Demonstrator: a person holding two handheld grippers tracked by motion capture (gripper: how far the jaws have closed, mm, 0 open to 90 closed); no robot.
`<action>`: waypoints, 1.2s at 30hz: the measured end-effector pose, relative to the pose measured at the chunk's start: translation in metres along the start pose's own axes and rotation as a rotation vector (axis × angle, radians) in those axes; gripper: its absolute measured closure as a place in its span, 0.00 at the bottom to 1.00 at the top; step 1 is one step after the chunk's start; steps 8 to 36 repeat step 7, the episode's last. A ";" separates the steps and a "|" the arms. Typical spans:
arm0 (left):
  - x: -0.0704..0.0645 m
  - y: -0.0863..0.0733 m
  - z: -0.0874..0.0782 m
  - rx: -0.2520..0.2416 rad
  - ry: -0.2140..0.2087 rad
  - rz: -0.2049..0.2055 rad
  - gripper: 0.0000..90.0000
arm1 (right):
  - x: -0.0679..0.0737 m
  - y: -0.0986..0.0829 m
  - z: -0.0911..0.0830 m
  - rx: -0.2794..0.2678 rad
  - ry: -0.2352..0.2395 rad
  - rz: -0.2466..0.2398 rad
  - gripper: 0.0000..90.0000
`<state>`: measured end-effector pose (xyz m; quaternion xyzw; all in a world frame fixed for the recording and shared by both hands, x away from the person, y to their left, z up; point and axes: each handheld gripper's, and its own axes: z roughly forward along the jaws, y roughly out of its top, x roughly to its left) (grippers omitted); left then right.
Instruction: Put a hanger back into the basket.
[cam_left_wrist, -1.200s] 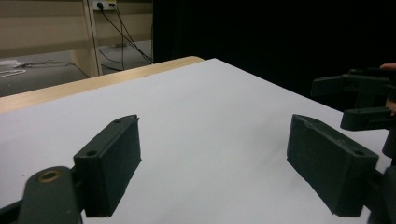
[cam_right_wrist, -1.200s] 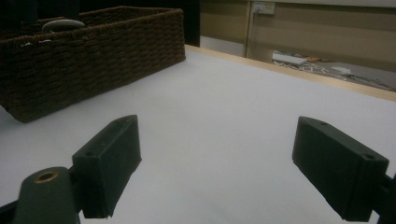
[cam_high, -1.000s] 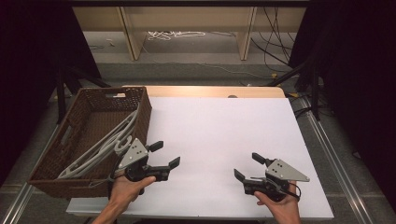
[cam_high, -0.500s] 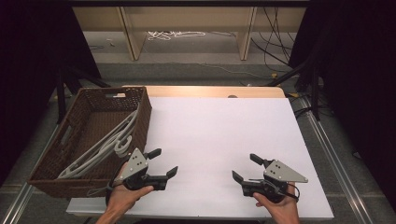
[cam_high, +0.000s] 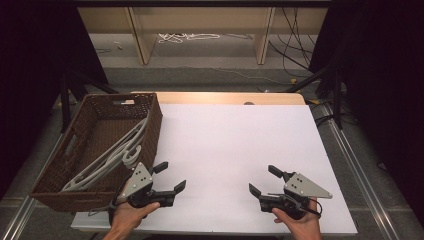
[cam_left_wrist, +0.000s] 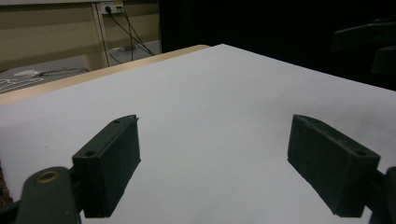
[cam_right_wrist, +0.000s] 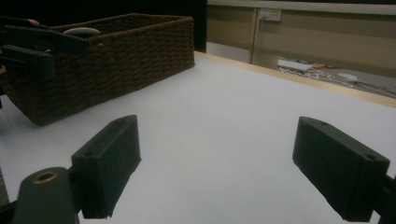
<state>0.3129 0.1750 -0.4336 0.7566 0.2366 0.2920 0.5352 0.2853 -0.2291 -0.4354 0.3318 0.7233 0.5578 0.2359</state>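
Pale grey plastic clothes hangers (cam_high: 107, 157) lie stacked in the dark brown woven wicker basket (cam_high: 150, 117) at the table's left edge, long axes running diagonally from the near-left corner up toward the far-right wall, hooks toward the near-right side. Left gripper (cam_high: 170, 177) sits just beside the basket's near-right corner, so it's the closer one by far; hangers lie to its left and slightly beyond, w/ the basket wall between. Its jaws are spread wide, nothing between them, pointing out over the bare white table sheet (cam_high: 235, 135). Right gripper (cam_high: 261, 181), well apart across the sheet, is also spread & empty; its view faces the basket (cam_right_wrist: 116, 46).
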 end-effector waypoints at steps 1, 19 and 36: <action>0.001 0.000 0.002 -0.017 -0.007 0.006 0.19 | 0.000 0.000 0.001 -0.001 0.006 -0.001 0.18; 0.001 -0.001 0.001 0.007 0.001 0.002 0.19 | -0.001 0.000 0.001 -0.006 -0.001 -0.011 0.18; 0.001 -0.001 0.001 0.007 0.001 0.002 0.19 | -0.001 0.000 0.001 -0.006 -0.001 -0.011 0.18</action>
